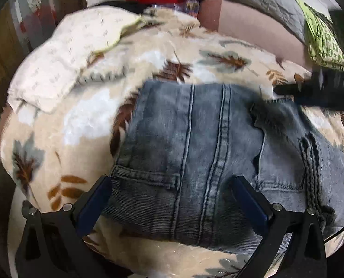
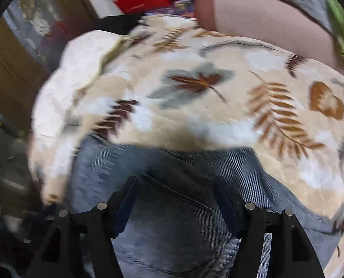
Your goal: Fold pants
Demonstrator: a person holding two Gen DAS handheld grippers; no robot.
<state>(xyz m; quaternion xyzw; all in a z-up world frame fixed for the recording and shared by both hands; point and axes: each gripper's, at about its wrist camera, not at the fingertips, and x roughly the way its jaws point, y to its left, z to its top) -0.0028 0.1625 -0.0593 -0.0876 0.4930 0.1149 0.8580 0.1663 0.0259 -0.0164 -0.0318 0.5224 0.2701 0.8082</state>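
- Denim jeans (image 1: pixel 206 153) lay folded on the leafy blanket (image 1: pixel 62 125), seams running 6 to 12 o'clock.
- Left claw (image 1: pixel 172 199) was wide open over the near edge, holding nothing.
- Right claw (image 2: pixel 175 206) was open too, over the far part.

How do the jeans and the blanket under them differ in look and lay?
The jeans are plain grey-blue denim with seams and pockets; the blanket is cream fleece printed with brown and grey leaves. The jeans lie as a compact folded bundle, while the blanket spreads wide beneath them across the bed. Both are soft fabric, and neither is gripped: the left gripper and right gripper are open above the jeans.
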